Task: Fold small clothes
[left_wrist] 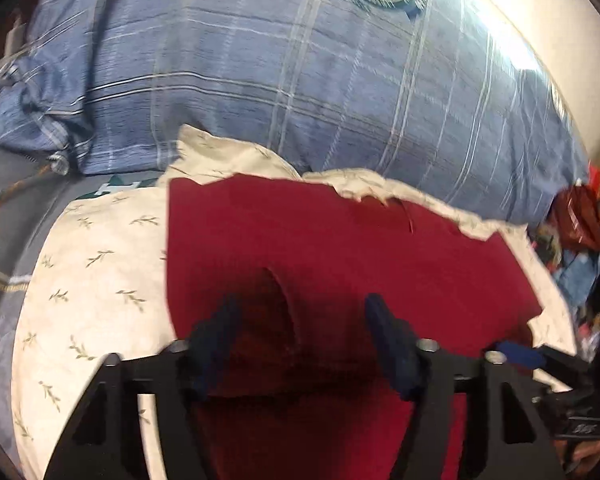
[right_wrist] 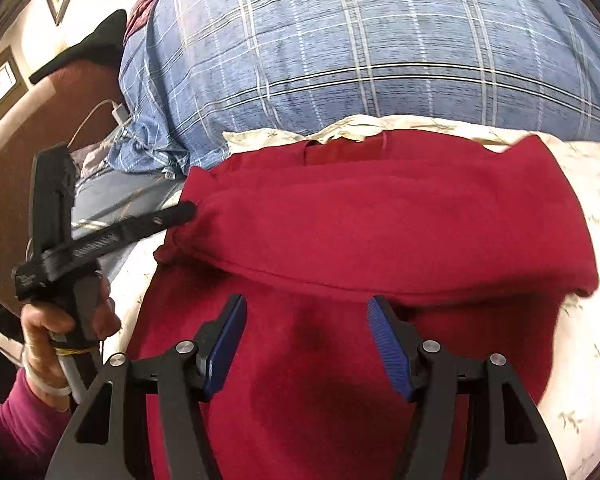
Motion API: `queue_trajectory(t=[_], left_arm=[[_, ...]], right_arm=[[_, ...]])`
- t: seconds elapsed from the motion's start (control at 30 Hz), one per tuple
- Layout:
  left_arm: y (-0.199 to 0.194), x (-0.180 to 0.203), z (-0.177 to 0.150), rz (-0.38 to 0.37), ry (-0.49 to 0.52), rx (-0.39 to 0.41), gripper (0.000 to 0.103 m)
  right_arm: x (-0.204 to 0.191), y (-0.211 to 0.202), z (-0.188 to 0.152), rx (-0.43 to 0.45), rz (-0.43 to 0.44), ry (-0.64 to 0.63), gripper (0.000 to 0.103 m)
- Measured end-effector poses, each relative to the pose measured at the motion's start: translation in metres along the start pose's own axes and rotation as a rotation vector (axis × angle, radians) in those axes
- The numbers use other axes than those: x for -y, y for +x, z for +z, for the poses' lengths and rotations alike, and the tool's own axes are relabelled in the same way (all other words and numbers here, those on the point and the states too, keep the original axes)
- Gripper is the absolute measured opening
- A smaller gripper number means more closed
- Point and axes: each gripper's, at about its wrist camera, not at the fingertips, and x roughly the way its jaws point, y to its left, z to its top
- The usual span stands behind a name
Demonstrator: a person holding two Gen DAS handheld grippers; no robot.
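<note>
A red fleece garment (left_wrist: 340, 248) lies on a white leaf-print pillow (left_wrist: 100, 272), with its upper part folded down over the lower part (right_wrist: 380, 232). My left gripper (left_wrist: 300, 320) sits low over the garment's left edge, its jaws apart, and a raised fold of red cloth lies between the blurred blue pads. In the right wrist view the left gripper (right_wrist: 190, 210) has its tip at that folded edge, where the cloth puckers. My right gripper (right_wrist: 306, 328) hovers open just above the lower part of the garment, with nothing between its pads.
A large blue plaid pillow (right_wrist: 380, 60) rises right behind the garment. A white charger and cable (right_wrist: 120, 114) lie at the left by dark wooden furniture. A hand in a pink sleeve (right_wrist: 60, 320) holds the left gripper. Piled clothes (left_wrist: 580, 232) lie at the far right.
</note>
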Motion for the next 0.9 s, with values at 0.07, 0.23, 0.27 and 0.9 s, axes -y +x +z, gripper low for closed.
queue_trajectory(t=[0.07,0.23,0.27,0.9], left_arm=[[0.01,0.006,0.001,0.007,0.026,-0.023,0.029],[-0.002,0.012,0.01,0.0,0.043,0.044,0.005],[-0.012,0.01,0.014,-0.017,0.03,0.079,0.004],[0.004,0.003,0.008,0.022,0.036,-0.027,0.051]], right_arm=[[0.005,-0.007,-0.002,0.008,0.005,0.023,0.065],[0.018,-0.026,-0.001,0.047,-0.025,0.06,0.065],[0.023,-0.032,0.001,0.066,-0.044,0.063,0.065],[0.084,-0.047,0.016,0.142,-0.152,0.278,0.076]])
